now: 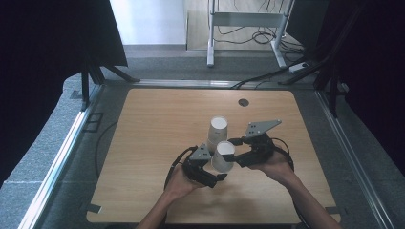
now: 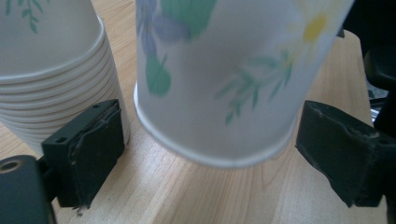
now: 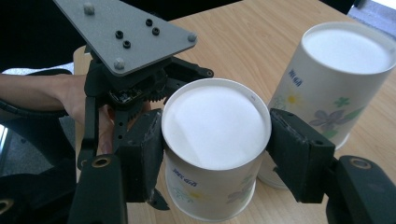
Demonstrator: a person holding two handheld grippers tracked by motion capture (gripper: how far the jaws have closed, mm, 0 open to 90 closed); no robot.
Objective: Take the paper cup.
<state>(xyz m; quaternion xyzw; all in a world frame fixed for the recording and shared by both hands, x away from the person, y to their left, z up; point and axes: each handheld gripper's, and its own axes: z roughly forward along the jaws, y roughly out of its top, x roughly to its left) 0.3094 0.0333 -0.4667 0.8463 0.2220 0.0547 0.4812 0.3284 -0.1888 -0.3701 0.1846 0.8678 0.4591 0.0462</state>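
A single white paper cup (image 1: 223, 155) with a flower print is upside down, its rim tilted a little above the wooden table (image 1: 157, 124). My right gripper (image 1: 235, 149) is shut on its upper part, and its pads (image 3: 144, 149) press both sides of the cup (image 3: 215, 126). My left gripper (image 1: 216, 174) is open around the cup's rim (image 2: 219, 154), with a gap on each side of its pads (image 2: 93, 149). A stack of upside-down matching cups (image 1: 218, 130) stands just behind, touching or nearly touching the held cup. The stack (image 2: 51, 70) is beside the left jaw.
A dark round grommet (image 1: 243, 102) sits near the table's far edge. Metal rails (image 1: 62, 152) run along both sides of the table. A desk frame (image 1: 243, 21) and cables stand on the floor beyond. Black curtains hang left and right.
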